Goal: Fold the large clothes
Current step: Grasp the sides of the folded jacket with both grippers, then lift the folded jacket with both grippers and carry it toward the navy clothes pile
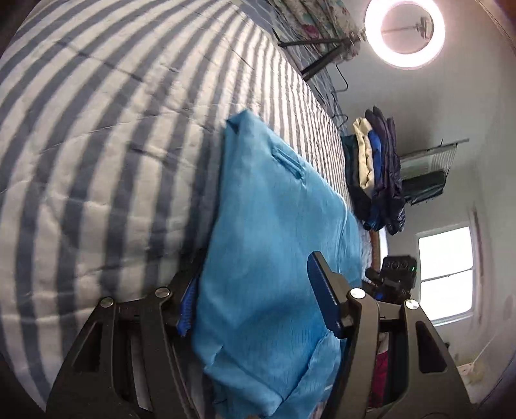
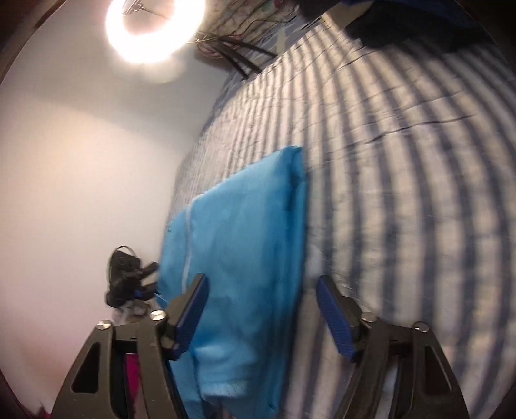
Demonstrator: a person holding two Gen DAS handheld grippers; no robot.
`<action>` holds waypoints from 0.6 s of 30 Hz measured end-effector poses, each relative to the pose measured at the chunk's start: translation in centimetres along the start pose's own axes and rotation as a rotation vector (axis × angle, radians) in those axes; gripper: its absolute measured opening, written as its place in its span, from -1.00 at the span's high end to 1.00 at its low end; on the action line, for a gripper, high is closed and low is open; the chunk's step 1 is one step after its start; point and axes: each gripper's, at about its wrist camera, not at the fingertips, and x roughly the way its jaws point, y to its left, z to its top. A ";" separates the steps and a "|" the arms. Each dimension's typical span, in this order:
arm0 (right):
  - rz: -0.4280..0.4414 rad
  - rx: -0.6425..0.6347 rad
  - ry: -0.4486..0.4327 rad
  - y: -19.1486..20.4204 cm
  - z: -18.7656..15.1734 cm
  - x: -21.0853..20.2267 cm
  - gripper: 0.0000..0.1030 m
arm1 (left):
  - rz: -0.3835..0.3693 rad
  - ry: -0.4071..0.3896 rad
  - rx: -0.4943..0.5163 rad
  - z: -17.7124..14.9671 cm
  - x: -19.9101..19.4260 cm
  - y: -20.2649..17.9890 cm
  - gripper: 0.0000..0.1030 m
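A folded bright blue garment (image 1: 274, 209) (image 2: 245, 225) lies flat near the edge of a bed with a blue-and-white striped quilt (image 1: 96, 145) (image 2: 403, 161). My left gripper (image 1: 254, 299) straddles the near end of the garment. One finger (image 1: 185, 306) is half hidden at the cloth's bed-side edge, and the other finger (image 1: 322, 290) stands over the cloth with its pad face bare. My right gripper (image 2: 261, 309) is open at the garment's other near corner, one finger (image 2: 190, 312) over the cloth and one finger (image 2: 332, 319) beside it on the quilt.
A stack of folded clothes (image 1: 377, 170) sits further along the bed edge. A ring light (image 1: 404, 32) (image 2: 154, 29) on a tripod stands at the far end. Each view shows the other gripper's body (image 1: 396, 274) (image 2: 125, 280). A window (image 1: 448, 274) and plain walls lie beyond.
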 end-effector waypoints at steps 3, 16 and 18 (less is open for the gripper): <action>0.011 -0.026 -0.001 0.8 0.0 1.3 -0.21 | 0.008 0.007 0.010 0.1 1.0 -0.7 -0.15; -0.151 -0.137 0.041 6.1 -0.9 3.2 0.60 | 0.292 -0.072 0.219 -1.7 2.8 -7.1 0.82; -0.208 -0.173 0.037 7.9 -1.1 3.6 0.71 | 0.329 -0.089 0.249 -2.0 3.0 -8.5 0.87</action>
